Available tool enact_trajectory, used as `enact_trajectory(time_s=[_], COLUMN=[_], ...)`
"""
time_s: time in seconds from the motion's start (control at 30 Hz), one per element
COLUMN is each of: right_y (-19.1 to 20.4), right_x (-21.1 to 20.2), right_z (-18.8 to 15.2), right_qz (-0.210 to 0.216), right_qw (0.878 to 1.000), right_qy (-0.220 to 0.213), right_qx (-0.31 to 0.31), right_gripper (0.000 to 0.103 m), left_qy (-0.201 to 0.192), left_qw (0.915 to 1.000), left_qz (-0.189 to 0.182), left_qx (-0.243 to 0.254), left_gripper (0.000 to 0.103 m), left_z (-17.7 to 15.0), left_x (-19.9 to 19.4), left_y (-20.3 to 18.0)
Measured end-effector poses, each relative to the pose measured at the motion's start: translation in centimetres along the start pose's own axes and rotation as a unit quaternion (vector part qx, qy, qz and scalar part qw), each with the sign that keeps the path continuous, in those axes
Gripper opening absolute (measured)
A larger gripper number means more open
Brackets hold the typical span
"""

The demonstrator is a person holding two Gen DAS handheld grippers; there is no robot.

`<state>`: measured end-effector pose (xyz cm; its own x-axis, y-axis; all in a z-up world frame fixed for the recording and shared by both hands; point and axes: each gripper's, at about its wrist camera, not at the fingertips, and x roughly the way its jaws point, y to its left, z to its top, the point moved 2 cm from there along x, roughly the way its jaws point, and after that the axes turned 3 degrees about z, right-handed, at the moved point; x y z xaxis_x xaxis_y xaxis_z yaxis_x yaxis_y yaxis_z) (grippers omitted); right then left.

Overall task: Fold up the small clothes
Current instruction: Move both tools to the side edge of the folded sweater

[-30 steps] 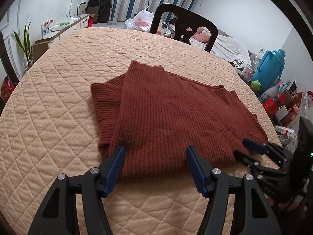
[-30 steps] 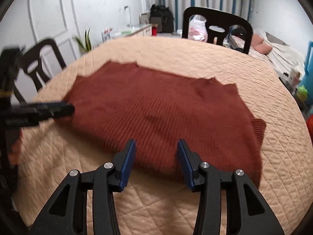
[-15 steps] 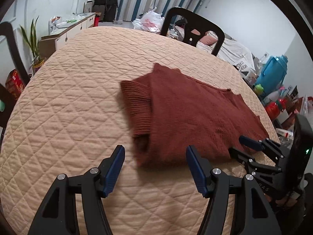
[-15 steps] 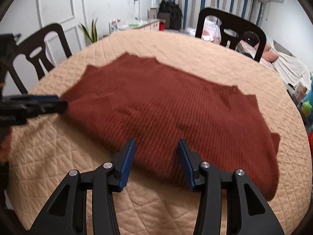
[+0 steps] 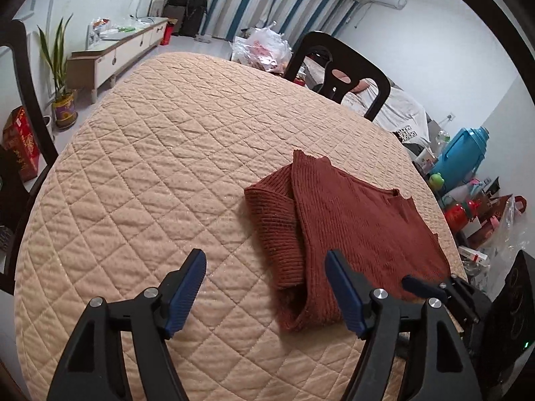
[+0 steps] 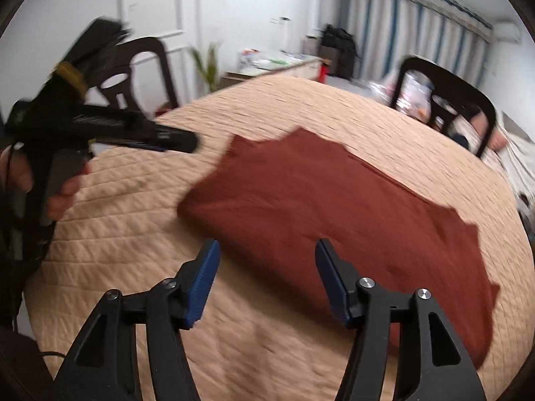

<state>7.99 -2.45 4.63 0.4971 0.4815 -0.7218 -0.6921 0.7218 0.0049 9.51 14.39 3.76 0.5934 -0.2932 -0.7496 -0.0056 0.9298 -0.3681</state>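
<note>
1. Rust-red knit sweater (image 5: 354, 234) lies on the quilted desk (image 5: 160, 167), toward its right-hand side in the left view. One sleeve is turned in over the body; the left edge shows a doubled, ribbed layer.
2. Step, by my reading: mid-fold. One side is in, and the garment is a long rectangle not yet halved. Neither gripper holds cloth.
3. Left gripper (image 5: 265, 292): fingers wide, nothing between them but bare quilt and the sweater's near left corner. The right finger (image 5: 344, 295) sits at the near hem; whether it touches the knit I cannot tell. The left finger is well clear, over quilt.
4. Right gripper (image 6: 265, 279): fingers wide and empty. The sweater's near edge runs just beyond and between the tips. This view is motion-blurred, so contact cannot be judged.
5. In the left view the right gripper appears at the sweater's near right corner; in the right view the left gripper (image 6: 180, 140) hangs off the sweater's far left side, apart from the cloth.
6. Next move likely calls for each gripper to pinch a near corner, catching both layers, then carry the hem over toward the neckline. Loose knit may slip or drag the tucked sleeve out.
7. Surroundings: black chair (image 5: 337, 73) beyond the desk, striped curtains, blue jug (image 5: 463, 153) at right.
</note>
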Motion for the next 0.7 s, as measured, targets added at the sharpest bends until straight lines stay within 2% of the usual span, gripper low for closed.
enact_trajectory(time_s=[0.13,0.37,0.57,0.7], right_y=[2.2,5.3,6.3,6.7], right_x=[2.4,5.5,7.1,7.3], right_z=[0.9,1.6,1.4,1.7], right_qz=[0.017,0.015,-0.018,-0.038], right_qw=[1.000,0.997,0.994,0.993], right_qy=[0.013,0.024,0.040,0.027], right_qx=[-0.021,-0.072,-0.101,-0.108], right_gripper=[0.062,0.063,0.062,0.062], left_qy=[0.005,0.007,0.019,0.039], left_qw=[0.9998,0.9996,0.9984,0.9966], left_qz=[-0.017,-0.028,-0.053,-0.071], left_qx=[0.010,0.003,-0.011,-0.018], left_gripper=[0.081,0.084,0.087,0.088], left_z=[0.3,1.4,2.4,3.0], left_x=[0.2,0.6,1.8,3.2], left_y=[0.3,1.4,1.7,1.3])
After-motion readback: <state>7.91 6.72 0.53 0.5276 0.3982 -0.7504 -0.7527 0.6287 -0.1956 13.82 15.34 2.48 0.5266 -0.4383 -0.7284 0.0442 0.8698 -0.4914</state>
